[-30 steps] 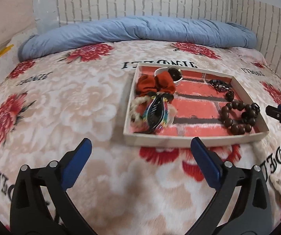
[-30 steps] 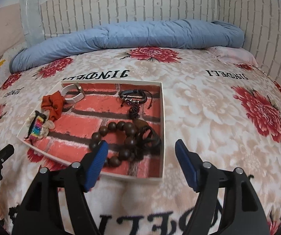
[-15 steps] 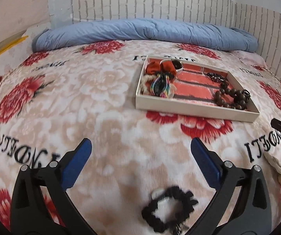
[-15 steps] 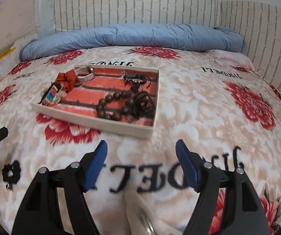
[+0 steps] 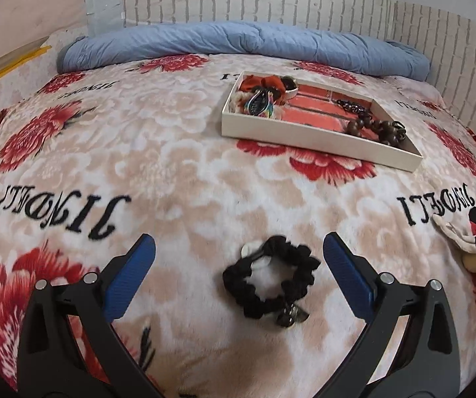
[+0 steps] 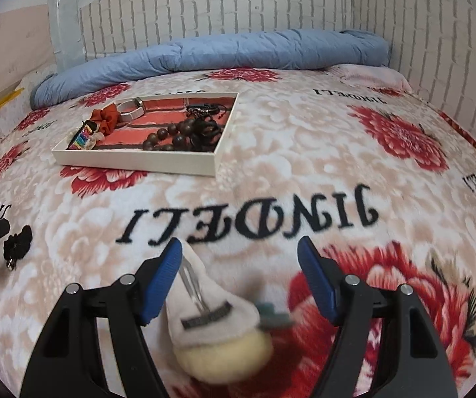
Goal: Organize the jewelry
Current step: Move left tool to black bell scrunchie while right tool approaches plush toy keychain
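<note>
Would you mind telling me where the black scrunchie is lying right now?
The black scrunchie lies on the floral blanket, between the open fingers of the left gripper in its wrist view, nearer than the tray.

My two wrist views sit low over the bed (image 5: 185, 172), angled down toward the headboard wall, sharing the tray (image 5: 317, 139).

Tray (image 5: 317, 139) on bedspread (image 5: 178, 165), scrunchie (image 5: 271, 282) before it

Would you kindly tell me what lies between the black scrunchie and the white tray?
Nothing: in the left wrist view, only bare floral blanket separates the black scrunchie from the white tray.
</note>
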Tool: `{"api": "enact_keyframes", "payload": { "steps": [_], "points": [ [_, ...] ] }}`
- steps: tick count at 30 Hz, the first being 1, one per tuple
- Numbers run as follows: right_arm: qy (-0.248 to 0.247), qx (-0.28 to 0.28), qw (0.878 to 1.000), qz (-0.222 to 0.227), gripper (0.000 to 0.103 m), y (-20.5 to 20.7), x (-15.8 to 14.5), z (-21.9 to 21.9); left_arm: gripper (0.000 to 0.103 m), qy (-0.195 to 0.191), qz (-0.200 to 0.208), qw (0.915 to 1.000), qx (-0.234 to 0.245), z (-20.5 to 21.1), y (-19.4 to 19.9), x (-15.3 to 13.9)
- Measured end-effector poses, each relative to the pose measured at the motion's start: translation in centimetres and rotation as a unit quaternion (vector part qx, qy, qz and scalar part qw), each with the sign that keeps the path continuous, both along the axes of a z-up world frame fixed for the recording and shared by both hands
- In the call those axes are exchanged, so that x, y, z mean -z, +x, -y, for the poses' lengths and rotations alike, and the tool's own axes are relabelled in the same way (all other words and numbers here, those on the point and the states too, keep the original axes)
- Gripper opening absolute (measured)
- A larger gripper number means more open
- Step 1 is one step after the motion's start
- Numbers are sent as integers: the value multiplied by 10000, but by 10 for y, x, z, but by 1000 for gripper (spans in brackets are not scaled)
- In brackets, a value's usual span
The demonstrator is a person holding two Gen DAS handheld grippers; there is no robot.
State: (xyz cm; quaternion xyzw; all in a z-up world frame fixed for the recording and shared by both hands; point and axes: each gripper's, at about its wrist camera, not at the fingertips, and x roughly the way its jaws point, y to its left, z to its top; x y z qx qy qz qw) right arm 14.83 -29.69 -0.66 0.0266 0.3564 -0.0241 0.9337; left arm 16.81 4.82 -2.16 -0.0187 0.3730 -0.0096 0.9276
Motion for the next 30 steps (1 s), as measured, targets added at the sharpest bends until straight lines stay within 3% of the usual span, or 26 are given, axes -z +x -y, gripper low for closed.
{"api": "enact_keyframes", "payload": {
  "steps": [5, 8, 12, 21, 30],
  "points": [
    [153, -86, 9998, 96, 71, -14, 8, 3, 98, -172, -49, 9997, -142, -9, -3, 8],
    [241, -124, 9994, 230, 81, -23, 8, 4, 98, -347, -133, 9991, -196, -14, -2, 13],
    [161, -209, 9996, 123, 82, -27, 15, -1, 98, -490, -395, 9979, -142, -17, 1, 21],
    [-110, -255, 9995, -128, 82, -23, 27, -9, 98, 67, -416, 9991, -46, 2, 1, 24],
    [-162, -214, 9993, -247, 81, -19, 32, -9, 98, 490, -659, 9957, 424, 25, 9, 32]
  ]
}}
